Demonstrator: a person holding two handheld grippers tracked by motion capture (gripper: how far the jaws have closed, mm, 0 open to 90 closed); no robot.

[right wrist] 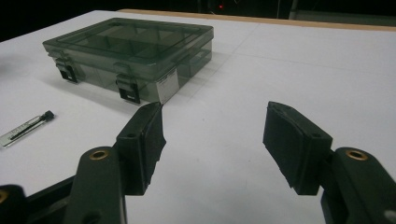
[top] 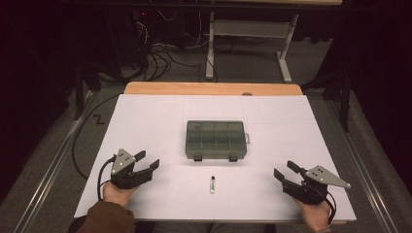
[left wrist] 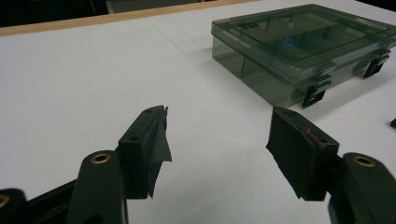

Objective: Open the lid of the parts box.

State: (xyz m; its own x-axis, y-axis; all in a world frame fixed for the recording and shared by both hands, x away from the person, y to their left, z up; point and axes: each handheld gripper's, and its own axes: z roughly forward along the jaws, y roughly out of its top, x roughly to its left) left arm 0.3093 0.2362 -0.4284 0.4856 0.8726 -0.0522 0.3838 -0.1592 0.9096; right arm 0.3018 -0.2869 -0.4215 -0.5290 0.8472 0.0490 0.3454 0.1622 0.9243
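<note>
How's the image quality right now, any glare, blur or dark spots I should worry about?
High view: white table evenly lit, surroundings nearly black, and the small vial is tiny and soft. Left gripper view: its tongs are slightly soft up close, while the organizer box is sharper, with a small reflection on its lid. Right gripper view: dim, faint shadow beside the box, no harsh glare.

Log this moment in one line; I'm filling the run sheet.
left gripper: open, empty | right gripper: open, empty | box: shut, mid-table | vial: lying before box, untouched
</note>
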